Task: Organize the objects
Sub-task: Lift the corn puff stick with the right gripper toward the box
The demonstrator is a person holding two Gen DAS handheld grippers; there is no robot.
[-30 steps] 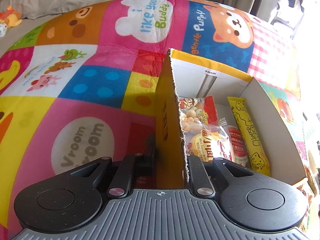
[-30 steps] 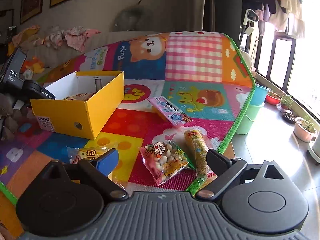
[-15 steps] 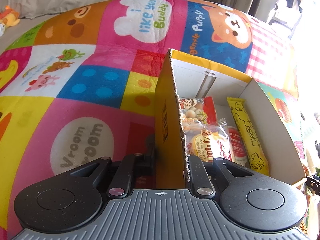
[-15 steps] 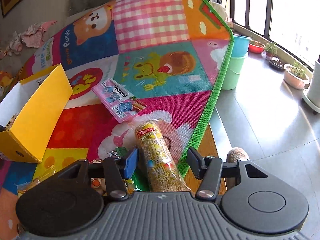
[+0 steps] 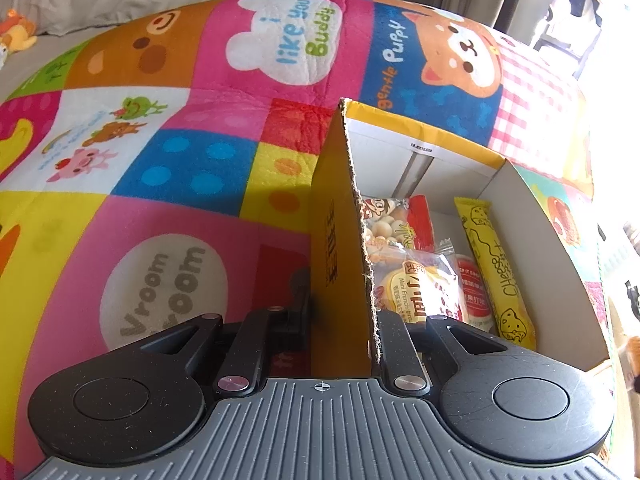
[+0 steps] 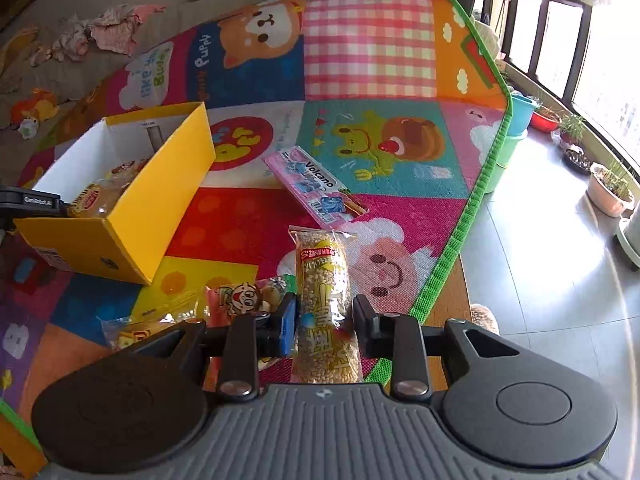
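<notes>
Several snacks are already packed in yellow box, whose near wall is pinched by left gripper. Puffed-grain roll is clamped by right gripper, near-right of box. Pink Volcano pack and approx. 2 bags are left on mat.

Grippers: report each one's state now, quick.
Left gripper: shut on the yellow box wall.
Right gripper: shut on the puffed-grain snack pack.

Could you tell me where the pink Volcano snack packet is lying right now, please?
In the right wrist view, the pink Volcano packet lies flat on the mat, to the right of the yellow box and just beyond the puffed-grain roll.
</notes>
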